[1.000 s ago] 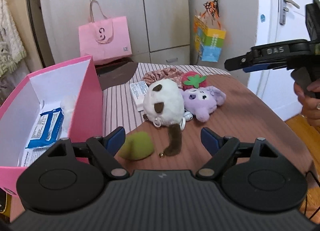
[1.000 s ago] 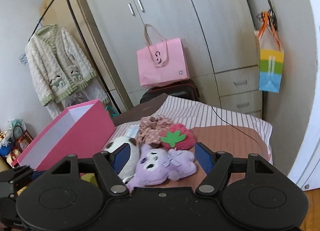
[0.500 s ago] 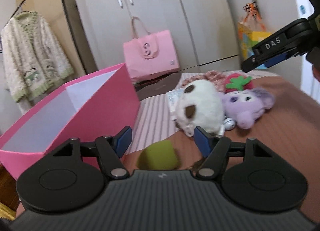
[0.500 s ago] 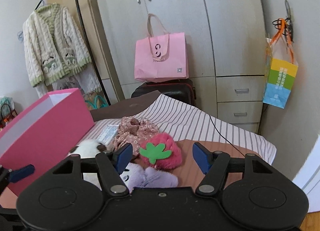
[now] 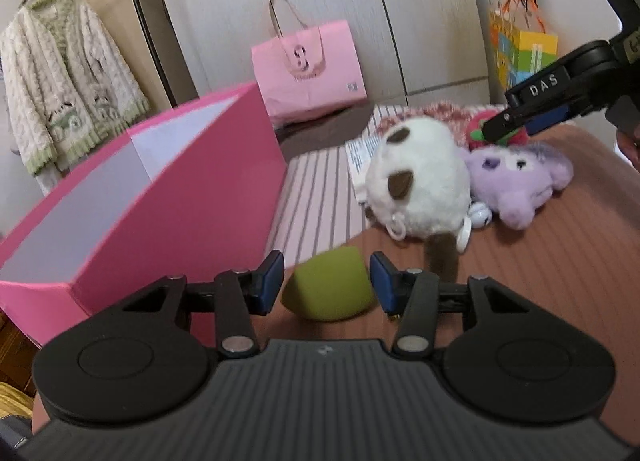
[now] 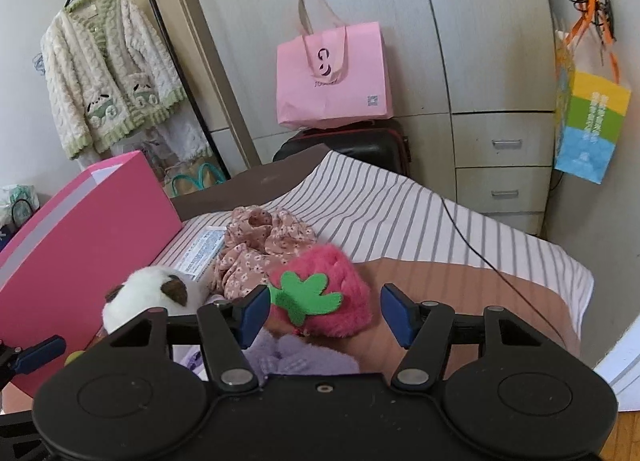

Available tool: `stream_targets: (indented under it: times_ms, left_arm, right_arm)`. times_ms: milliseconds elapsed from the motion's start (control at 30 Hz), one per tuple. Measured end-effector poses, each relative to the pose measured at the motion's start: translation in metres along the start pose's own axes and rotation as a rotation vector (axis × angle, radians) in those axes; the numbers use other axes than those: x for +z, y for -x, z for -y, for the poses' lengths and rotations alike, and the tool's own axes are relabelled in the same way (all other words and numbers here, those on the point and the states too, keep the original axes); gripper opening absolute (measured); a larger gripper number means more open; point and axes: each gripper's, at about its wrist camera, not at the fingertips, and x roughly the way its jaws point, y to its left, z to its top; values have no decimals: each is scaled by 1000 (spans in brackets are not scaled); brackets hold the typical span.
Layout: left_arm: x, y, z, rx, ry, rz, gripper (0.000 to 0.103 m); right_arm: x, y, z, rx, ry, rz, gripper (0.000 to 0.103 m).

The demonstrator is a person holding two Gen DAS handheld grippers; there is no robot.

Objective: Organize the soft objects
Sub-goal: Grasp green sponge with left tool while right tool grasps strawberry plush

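The left gripper (image 5: pixel 327 280) is closing around a green sponge (image 5: pixel 329 286) beside the pink box (image 5: pixel 192 197), pads not quite touching. The right gripper (image 6: pixel 324 311), marked "DAS", is narrowing, still open, over the strawberry plush (image 6: pixel 320 293).

You see an olive-green soft lump (image 5: pixel 329 290) low in the centre of the left wrist frame, between royal-blue pads (image 5: pixel 269 282) on the black left hand-held gripper (image 5: pixel 326 287). To the left stands your hot-pink box (image 5: pixel 192 197), pale grey-white inside. Right of centre lie a white plush (image 5: pixel 418 181) with brown patches and a lilac plush (image 5: pixel 520 181). In the right wrist frame, a deep-pink fuzzy strawberry (image 6: pixel 340 285) with a green felt leaf sits beside dusty-pink floral cloth (image 6: pixel 260 245). The bed (image 6: pixel 384 213) shows white-and-grey stripes and a reddish-brown cover. At upper centre a pale pink bag (image 6: pixel 332 77) stands, at right a yellow, green and blue bag (image 6: pixel 592 121) hangs, and at upper left a cream cardigan (image 6: pixel 108 73) trimmed green.
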Motion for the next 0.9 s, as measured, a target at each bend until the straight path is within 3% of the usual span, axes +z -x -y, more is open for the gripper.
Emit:
stream_targets:
  times_ms: [133, 233, 267, 300, 367, 400, 633, 900]
  left_arm:
    - [-5, -7, 0, -14, 7, -20, 58]
    - [-7, -10, 0, -13, 2, -15, 58]
    - [-7, -9, -1, -15, 7, -11, 58]
    - [-6, -8, -1, -17, 10, -11, 58]
    - [-7, -7, -1, -1, 8, 0, 45]
    - [-7, -7, -1, 12, -3, 9, 43]
    - [-7, -4, -3, -3, -2, 22, 42]
    - [-5, 9, -6, -33, 15, 42, 42]
  right_arm:
    - [-4, -11, 5, 43, -34, -24, 67]
    - [-8, -13, 6, 44, -41, -1, 67]
    - [-9, -13, 5, 35, -26, 7, 65]
    - [-10, -13, 2, 23, -3, 9, 54]
    - [-11, -11, -3, -7, 43, 18, 51]
    - [-11, -9, -5, -13, 53, 30, 49]
    - [-14, 13, -17, -106, 122, 105, 49]
    - [-37, 40, -24, -178, 64, 119, 49]
